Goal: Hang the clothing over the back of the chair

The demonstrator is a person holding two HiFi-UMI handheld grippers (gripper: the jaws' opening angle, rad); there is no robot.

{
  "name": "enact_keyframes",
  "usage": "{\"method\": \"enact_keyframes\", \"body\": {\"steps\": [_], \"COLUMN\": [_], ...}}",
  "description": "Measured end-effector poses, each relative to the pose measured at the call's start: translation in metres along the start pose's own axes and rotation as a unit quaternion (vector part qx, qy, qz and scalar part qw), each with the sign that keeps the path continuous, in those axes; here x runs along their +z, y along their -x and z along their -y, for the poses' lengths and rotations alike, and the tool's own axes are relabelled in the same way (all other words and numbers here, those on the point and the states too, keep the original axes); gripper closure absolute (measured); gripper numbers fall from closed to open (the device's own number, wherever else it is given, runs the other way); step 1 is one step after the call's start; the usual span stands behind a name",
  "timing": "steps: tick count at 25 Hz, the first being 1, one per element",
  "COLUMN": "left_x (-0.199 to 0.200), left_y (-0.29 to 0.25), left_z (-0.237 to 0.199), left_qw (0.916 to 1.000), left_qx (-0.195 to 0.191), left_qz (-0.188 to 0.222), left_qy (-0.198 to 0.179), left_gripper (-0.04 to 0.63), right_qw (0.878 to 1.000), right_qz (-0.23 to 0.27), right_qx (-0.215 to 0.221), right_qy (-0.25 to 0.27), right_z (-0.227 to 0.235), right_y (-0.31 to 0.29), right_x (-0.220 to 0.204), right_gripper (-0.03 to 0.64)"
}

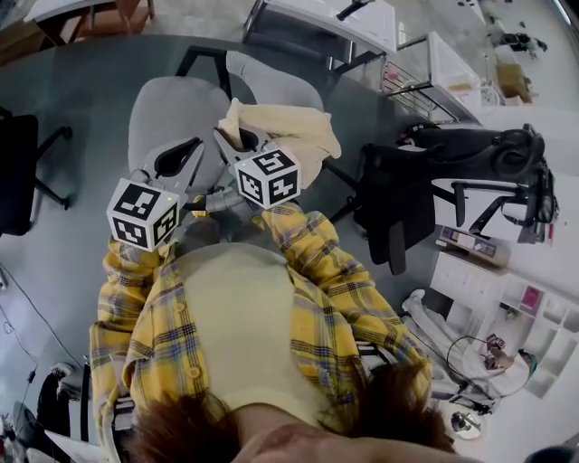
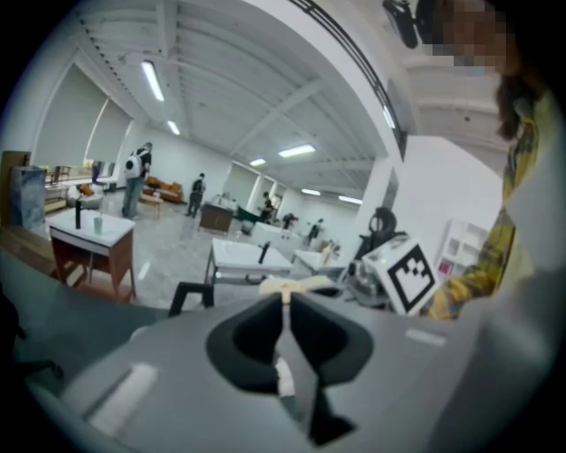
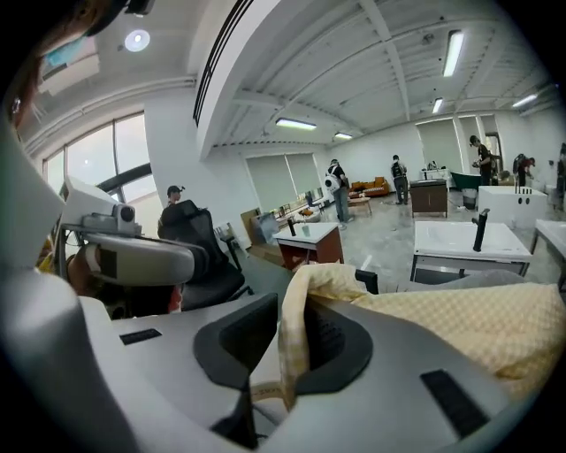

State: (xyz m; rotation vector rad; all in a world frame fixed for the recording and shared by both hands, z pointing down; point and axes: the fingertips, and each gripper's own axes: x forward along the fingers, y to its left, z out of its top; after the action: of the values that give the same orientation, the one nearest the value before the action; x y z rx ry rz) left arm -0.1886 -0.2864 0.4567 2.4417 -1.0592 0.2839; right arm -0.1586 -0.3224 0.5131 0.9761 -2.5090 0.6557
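Observation:
The clothing (image 1: 291,128) is a pale yellow garment, bunched over the grey chair (image 1: 167,108) just in front of me. My right gripper (image 1: 233,137) is shut on its near edge. In the right gripper view the cloth (image 3: 460,323) runs up between the closed jaws of the right gripper (image 3: 292,310) and spreads away to the right. My left gripper (image 1: 197,146) hangs beside it over the seat. In its own view the left gripper (image 2: 285,296) is closed, with a thin strip of the same fabric (image 2: 296,284) pinched at the tips.
A black office chair (image 1: 398,194) stands close on the right, with a cluttered white shelf (image 1: 507,298) behind it. Another black chair (image 1: 18,172) is at the left edge. White desks (image 1: 344,23) line the far side. Several people stand far off.

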Motion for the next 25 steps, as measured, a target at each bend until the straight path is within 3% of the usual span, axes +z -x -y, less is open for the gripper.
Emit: {"method": "enact_keyframes", "body": {"steps": [3, 5, 6, 12, 14, 25], "left_x": [-0.004, -0.006, -0.007, -0.006, -0.007, -0.003], "left_y": [-0.003, -0.005, -0.006, -0.016, -0.021, -0.053], "left_z": [-0.005, -0.009, -0.010, -0.006, -0.001, 0.046], "left_qw": [1.0000, 0.9999, 0.9999, 0.9999, 0.9998, 0.9996], "left_qx": [-0.003, -0.005, -0.005, -0.009, -0.008, -0.019], "left_qz": [-0.004, -0.005, -0.006, -0.008, -0.010, -0.010], "left_qy": [0.005, 0.008, 0.010, 0.012, 0.013, 0.018], "left_gripper": [0.566, 0.566, 0.566, 0.566, 0.566, 0.566], "right_qw": [0.999, 0.997, 0.995, 0.977, 0.977, 0.994], "right_qz": [-0.041, -0.075, -0.092, -0.170, -0.166, -0.076], "right_qx": [-0.009, -0.012, -0.014, -0.022, -0.015, -0.019], "right_qy": [0.020, 0.034, 0.044, 0.124, 0.132, 0.076], "right_z": [-0.002, -0.007, -0.009, -0.012, -0.012, 0.021], "right_y": [-0.009, -0.013, -0.014, -0.009, -0.003, 0.056], "right_x": [-0.017, -0.029, -0.035, -0.062, -0.061, -0.035], "right_gripper": [0.571, 0.482, 0.468, 0.430, 0.426, 0.428]}}
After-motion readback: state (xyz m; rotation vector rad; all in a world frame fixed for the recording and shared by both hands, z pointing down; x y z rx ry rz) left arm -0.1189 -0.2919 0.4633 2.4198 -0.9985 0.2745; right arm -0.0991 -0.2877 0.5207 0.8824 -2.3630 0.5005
